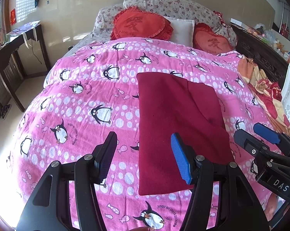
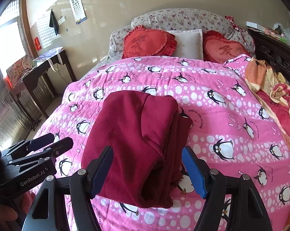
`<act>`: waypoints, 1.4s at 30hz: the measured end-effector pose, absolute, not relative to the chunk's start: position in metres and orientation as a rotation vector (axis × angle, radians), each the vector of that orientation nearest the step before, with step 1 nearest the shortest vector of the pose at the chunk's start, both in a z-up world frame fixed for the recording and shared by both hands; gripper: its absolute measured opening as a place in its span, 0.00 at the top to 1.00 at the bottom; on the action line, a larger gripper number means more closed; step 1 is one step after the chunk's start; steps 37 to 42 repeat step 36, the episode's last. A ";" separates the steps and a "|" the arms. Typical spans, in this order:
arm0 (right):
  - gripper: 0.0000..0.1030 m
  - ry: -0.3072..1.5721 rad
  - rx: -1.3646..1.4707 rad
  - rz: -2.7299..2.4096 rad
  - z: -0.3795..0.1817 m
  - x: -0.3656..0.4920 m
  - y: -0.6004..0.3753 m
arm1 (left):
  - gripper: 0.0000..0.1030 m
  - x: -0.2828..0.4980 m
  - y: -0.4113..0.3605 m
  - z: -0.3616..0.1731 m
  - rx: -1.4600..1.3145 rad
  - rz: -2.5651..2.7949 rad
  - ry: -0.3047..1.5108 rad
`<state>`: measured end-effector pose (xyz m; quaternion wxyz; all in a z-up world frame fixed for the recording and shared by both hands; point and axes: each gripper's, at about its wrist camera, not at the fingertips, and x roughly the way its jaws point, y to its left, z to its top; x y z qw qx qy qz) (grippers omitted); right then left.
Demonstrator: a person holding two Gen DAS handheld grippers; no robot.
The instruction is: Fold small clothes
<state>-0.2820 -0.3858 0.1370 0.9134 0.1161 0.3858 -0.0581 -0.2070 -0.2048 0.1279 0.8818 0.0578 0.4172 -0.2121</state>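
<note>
A dark red folded garment (image 1: 175,127) lies flat on the pink penguin blanket (image 1: 77,100); it also shows in the right wrist view (image 2: 133,138), folded into a thick stack. My left gripper (image 1: 145,157) is open and empty, hovering above the garment's near left edge. My right gripper (image 2: 147,169) is open and empty, just above the garment's near end. The right gripper also shows in the left wrist view (image 1: 258,132), to the right of the garment. The left gripper shows in the right wrist view (image 2: 50,142), to the left of the garment.
Two red heart cushions (image 1: 141,25) and a white pillow (image 1: 181,29) lie at the head of the bed. A crumpled orange and red blanket (image 1: 264,88) lies along the right side. A dark wooden desk (image 1: 16,46) stands left of the bed.
</note>
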 end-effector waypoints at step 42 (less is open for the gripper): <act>0.31 0.846 0.258 -0.114 0.120 -0.275 -0.393 | 0.43 -0.183 -0.187 0.109 0.081 -0.400 0.911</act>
